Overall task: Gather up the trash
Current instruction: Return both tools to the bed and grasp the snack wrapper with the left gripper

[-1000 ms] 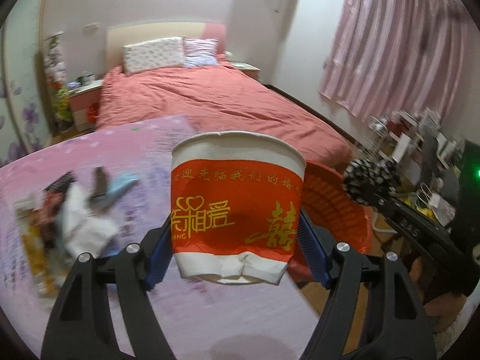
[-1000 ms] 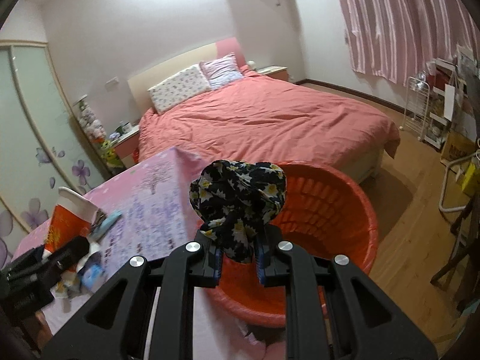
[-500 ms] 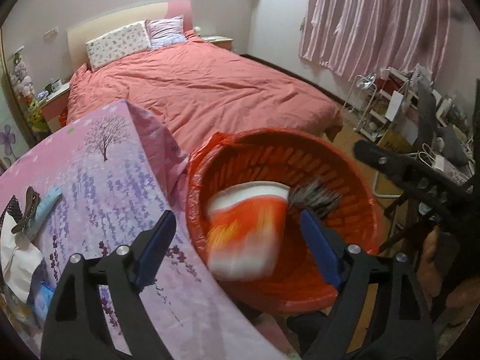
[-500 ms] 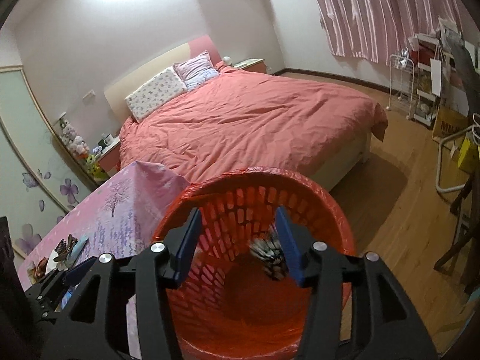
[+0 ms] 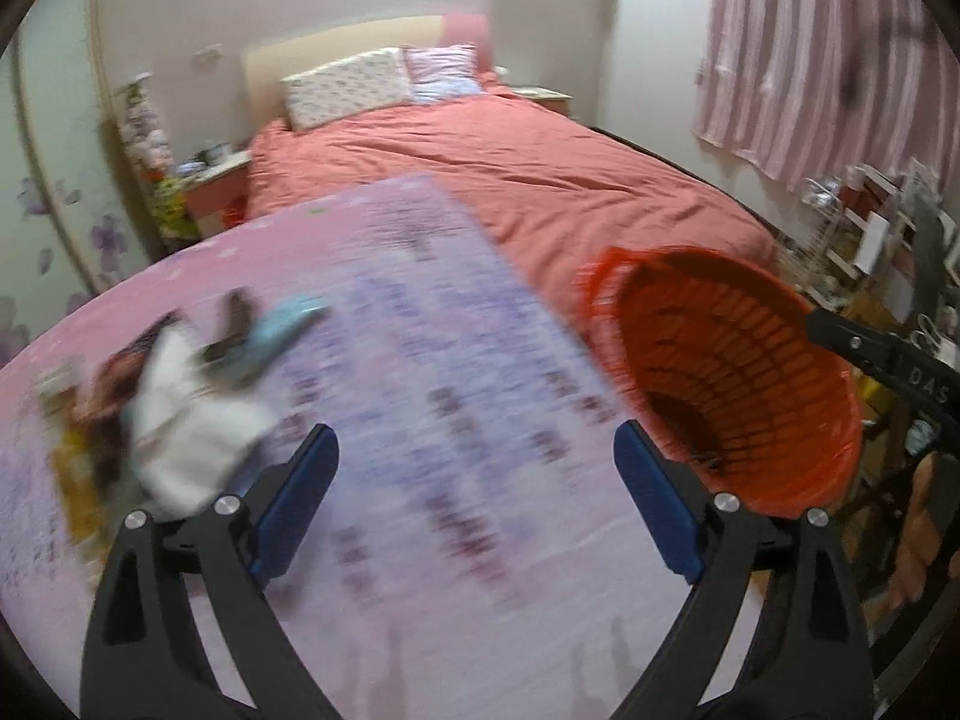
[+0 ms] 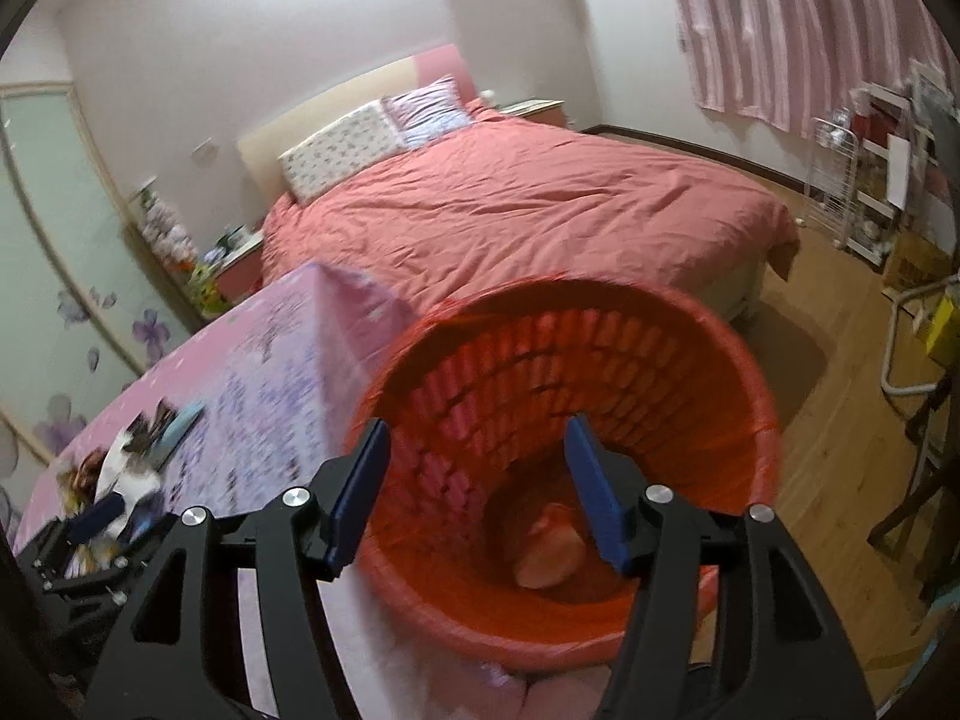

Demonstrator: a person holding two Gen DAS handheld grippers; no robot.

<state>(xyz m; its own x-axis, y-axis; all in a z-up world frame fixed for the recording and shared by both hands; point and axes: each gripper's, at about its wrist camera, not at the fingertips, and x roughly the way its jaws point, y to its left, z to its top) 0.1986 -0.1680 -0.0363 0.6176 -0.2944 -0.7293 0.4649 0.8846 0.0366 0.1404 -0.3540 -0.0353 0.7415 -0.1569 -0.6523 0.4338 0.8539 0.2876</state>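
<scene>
Both tools, left [image 5: 474, 504] and right [image 6: 477, 480], gape empty; basket [image 6: 750, 372] seemingly holds a cup [image 6: 549, 552].

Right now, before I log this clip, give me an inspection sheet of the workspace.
Surface: table under a pink floral cloth, blurred by motion.
Job's things: red basket beside the table edge; a pale orange object lies at its bottom, too blurred to name.
Clutter: pile of wrappers and white paper at the table's left side, with a light blue item beside it.
Grippers: left tongs open, empty, over the table; right tongs open, empty, over the basket.
Cables: nothing seen.
Surroundings: bed with red cover, striped pink curtains, wooden floor.
</scene>
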